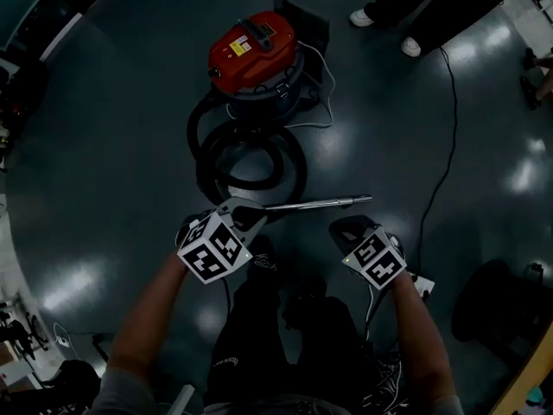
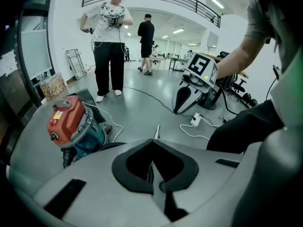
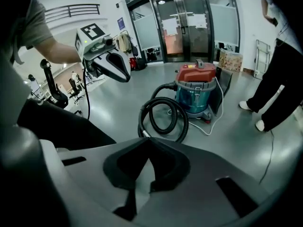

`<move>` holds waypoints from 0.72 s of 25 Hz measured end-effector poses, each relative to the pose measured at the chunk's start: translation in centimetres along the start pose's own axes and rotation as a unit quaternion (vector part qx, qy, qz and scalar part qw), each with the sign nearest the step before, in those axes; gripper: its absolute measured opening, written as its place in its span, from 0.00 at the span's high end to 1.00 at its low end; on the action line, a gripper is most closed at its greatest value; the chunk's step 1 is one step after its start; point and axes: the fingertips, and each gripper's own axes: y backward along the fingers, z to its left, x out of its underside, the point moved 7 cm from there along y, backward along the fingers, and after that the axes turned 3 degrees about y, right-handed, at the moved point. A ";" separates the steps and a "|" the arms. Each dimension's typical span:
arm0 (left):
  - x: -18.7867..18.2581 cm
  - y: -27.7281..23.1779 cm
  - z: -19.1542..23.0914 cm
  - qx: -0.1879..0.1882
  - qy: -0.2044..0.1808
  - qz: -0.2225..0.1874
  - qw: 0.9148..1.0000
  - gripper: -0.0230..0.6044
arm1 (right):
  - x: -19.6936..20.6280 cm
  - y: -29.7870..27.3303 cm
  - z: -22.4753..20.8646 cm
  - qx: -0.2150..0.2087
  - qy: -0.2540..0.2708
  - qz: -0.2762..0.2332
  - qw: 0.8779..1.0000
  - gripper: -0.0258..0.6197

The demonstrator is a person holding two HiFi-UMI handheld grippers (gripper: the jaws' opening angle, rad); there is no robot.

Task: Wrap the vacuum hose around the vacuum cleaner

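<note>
The vacuum cleaner (image 1: 253, 54) has a red top with a yellow label, over a teal drum. Its hose (image 1: 251, 158) is black, the wand (image 1: 320, 202) silver and the cord (image 3: 206, 133) white. The floor (image 1: 112, 145) is a glossy dark grey. The left gripper (image 1: 252, 217) and right gripper (image 1: 348, 230) are pale grey with black pads, each bearing a white cube printed with black square markers. A bystander (image 2: 109, 46) wears a white shirt, black trousers and white shoes.

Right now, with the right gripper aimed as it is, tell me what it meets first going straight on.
Probably the coiled vacuum hose on the floor, just beyond the tips of the shut right gripper; depth is unclear, so bare floor could come first.
</note>
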 end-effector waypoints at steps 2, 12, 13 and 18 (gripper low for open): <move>-2.0 2.6 -2.3 0.005 0.004 -0.009 1.000 0.95 | -0.9 3.2 2.5 0.000 -0.009 -0.004 1.000 0.95; -9.3 13.0 -13.9 0.022 0.015 -0.028 0.999 0.95 | -3.3 17.3 15.0 -0.008 0.003 -0.027 1.000 0.95; -9.7 13.6 -15.1 0.027 0.011 -0.026 0.999 0.95 | -3.3 18.5 16.1 -0.007 0.001 -0.032 0.999 0.95; -11.1 16.1 -19.9 0.042 0.013 -0.030 0.999 0.95 | -2.3 22.6 20.5 0.020 -0.029 -0.054 0.998 0.95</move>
